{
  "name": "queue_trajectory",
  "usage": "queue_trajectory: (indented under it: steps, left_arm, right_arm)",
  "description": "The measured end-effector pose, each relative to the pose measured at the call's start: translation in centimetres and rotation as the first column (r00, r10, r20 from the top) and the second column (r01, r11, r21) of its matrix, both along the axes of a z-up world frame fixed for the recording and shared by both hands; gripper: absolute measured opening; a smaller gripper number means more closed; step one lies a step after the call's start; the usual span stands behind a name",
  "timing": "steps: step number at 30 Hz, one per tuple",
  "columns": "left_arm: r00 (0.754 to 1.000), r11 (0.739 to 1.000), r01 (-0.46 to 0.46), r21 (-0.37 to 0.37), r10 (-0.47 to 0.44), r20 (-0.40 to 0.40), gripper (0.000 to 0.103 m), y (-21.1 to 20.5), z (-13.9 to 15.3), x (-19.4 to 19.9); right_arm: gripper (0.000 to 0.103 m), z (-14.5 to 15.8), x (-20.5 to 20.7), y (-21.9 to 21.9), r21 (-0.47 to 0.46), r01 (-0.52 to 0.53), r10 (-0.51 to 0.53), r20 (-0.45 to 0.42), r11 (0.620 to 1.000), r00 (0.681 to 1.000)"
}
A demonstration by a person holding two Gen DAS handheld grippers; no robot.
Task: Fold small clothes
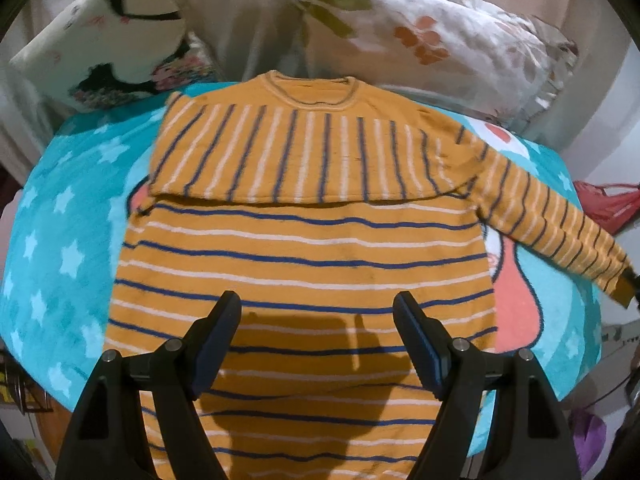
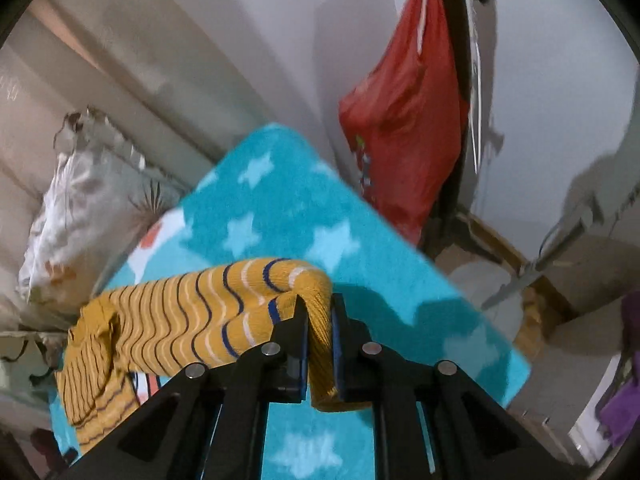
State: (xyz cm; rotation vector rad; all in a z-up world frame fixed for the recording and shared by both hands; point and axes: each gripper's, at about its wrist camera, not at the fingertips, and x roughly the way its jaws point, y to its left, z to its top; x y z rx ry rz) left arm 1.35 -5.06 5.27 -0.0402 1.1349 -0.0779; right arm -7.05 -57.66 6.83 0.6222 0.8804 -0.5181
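An orange sweater (image 1: pixel 304 248) with blue and white stripes lies flat on a turquoise star-patterned blanket (image 1: pixel 60 240), neck at the far side. One sleeve is folded across the chest; the other sleeve (image 1: pixel 552 224) stretches out to the right. My left gripper (image 1: pixel 318 308) hangs open above the sweater's lower body, with nothing between its fingers. In the right wrist view my right gripper (image 2: pixel 319 312) is shut on the ribbed cuff of that sleeve (image 2: pixel 224 308), and the sleeve is lifted off the blanket (image 2: pixel 288 208), trailing down to the left.
Floral pillows (image 1: pixel 432 36) and a printed cushion (image 1: pixel 108 40) lean at the head of the bed. A red bag (image 2: pixel 404 120) hangs on a stand beside the bed's right edge. Purple cloth (image 2: pixel 624 392) sits low at the right, off the bed.
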Motion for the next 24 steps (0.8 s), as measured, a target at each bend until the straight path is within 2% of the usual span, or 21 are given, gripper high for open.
queue_trajectory:
  steps: [3,5,9,13,16,21,24]
  left_arm:
    - [0.999,0.999,-0.043,-0.002,0.043,0.011,0.077,2.1,0.3,-0.2]
    - [0.997,0.997,-0.074,-0.001,0.074,0.014,0.077,3.8,0.5,-0.3]
    - [0.991,0.991,-0.132,-0.008,0.132,0.029,0.077,7.6,0.9,-0.3]
    - [0.983,0.983,-0.180,-0.025,0.181,0.035,0.077,11.6,0.9,-0.2]
    - [0.978,0.978,-0.206,-0.021,0.207,0.037,0.077,14.5,0.6,-0.3]
    - [0.967,0.967,-0.253,-0.021,0.254,0.022,0.077,19.1,-0.5,-0.7]
    - [0.958,0.958,-0.286,-0.026,0.286,0.005,0.077,21.9,-1.4,-1.0]
  right_arm:
    - [0.010,2.0,2.5,1.4,-0.006,-0.058,0.058,0.009,0.998,0.998]
    - [0.010,3.0,4.7,4.1,0.007,-0.143,0.143,0.026,0.990,0.989]
    - [0.010,3.6,9.4,11.6,0.109,-0.338,0.329,0.093,0.935,0.940]
    - [0.010,3.0,14.9,20.9,0.205,-0.499,0.476,0.151,0.842,0.866]
    - [0.010,2.7,18.9,28.5,0.209,-0.597,0.574,0.166,0.774,0.802]
    - [0.010,1.0,24.2,41.5,0.220,-0.736,0.720,0.162,0.640,0.675]
    - [0.010,-0.8,26.6,47.0,0.240,-0.773,0.765,0.149,0.587,0.627]
